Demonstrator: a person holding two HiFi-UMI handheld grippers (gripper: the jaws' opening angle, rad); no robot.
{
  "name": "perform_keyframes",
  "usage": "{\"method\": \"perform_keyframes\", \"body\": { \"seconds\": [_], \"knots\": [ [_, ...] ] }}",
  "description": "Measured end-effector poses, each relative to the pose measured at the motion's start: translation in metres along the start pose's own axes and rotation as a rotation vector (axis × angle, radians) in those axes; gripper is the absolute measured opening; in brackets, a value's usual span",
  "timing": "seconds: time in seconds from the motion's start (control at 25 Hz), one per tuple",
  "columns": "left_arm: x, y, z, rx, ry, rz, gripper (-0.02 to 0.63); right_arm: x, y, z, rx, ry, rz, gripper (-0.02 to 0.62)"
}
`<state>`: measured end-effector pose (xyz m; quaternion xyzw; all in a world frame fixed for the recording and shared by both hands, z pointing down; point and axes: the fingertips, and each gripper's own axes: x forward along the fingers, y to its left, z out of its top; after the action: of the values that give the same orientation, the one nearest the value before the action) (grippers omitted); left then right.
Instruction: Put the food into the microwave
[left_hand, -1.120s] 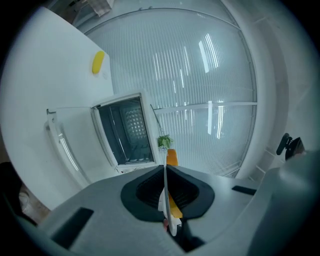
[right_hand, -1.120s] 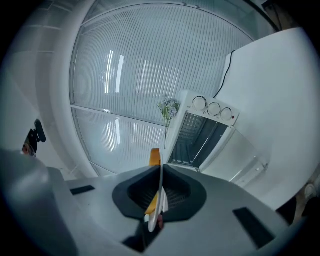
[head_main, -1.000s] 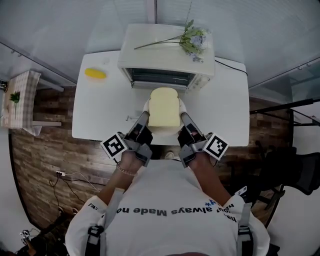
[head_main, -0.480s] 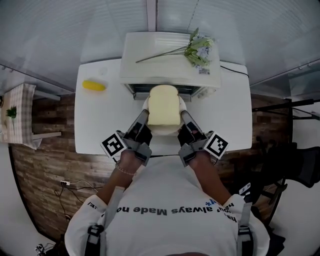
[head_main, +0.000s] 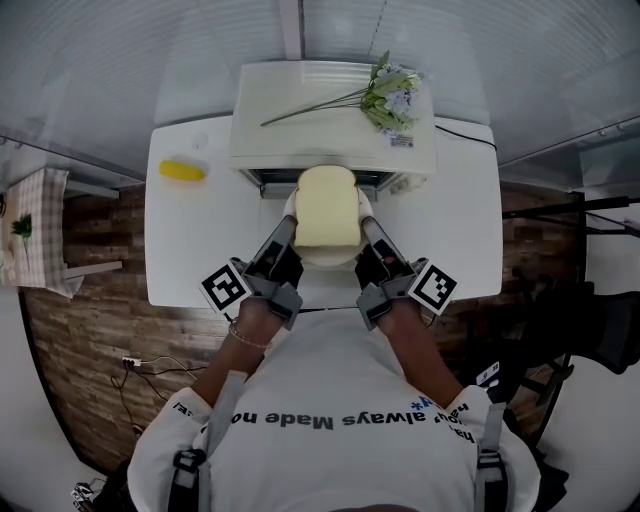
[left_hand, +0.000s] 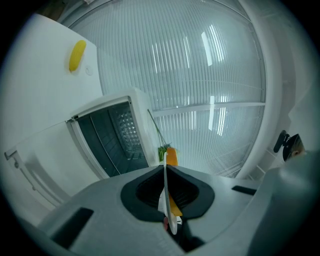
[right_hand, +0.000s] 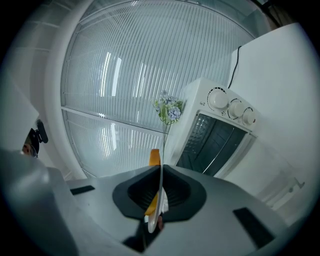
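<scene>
A pale slice of bread (head_main: 327, 205) lies on a white plate (head_main: 326, 256). I hold the plate level by its two sides. My left gripper (head_main: 283, 232) is shut on the plate's left rim (left_hand: 167, 200). My right gripper (head_main: 372, 232) is shut on the right rim (right_hand: 158, 197). The bread's far edge reaches the dark open mouth (head_main: 270, 178) of the white microwave (head_main: 300, 110). In the left gripper view the cavity (left_hand: 112, 137) lies ahead to the left. In the right gripper view it (right_hand: 212, 142) lies ahead to the right, below the knobs (right_hand: 232, 108).
The microwave door (left_hand: 30, 167) hangs open and down, its handle (right_hand: 295, 185) toward me. A flower sprig (head_main: 385, 88) rests on the microwave's top. A yellow object (head_main: 180, 171) lies at the back left of the white table (head_main: 190, 250). A ribbed translucent wall stands behind.
Both grippers have carried the plate and bread forward. The bread's far edge, short of the microwave front a second ago, now overlaps its opening.
</scene>
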<state>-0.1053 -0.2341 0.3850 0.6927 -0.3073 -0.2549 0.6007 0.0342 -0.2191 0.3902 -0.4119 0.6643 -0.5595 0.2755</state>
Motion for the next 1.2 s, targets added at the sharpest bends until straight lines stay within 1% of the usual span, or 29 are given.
{"method": "perform_keyframes", "body": {
  "seconds": [0.36,0.72,1.2],
  "knots": [
    [0.016,-0.011,-0.023,0.018,-0.01,-0.001,0.017,-0.017,-0.002,0.024,-0.003,0.014,0.011,0.021],
    [0.013,-0.009,-0.033,0.02,-0.018,0.009,0.017,-0.025,-0.006,0.023,0.009,0.04,0.01,0.021],
    [0.004,0.033,-0.048,-0.023,0.006,0.061,0.017,-0.033,-0.045,0.007,0.026,0.068,-0.049,0.021]
  ]
}}
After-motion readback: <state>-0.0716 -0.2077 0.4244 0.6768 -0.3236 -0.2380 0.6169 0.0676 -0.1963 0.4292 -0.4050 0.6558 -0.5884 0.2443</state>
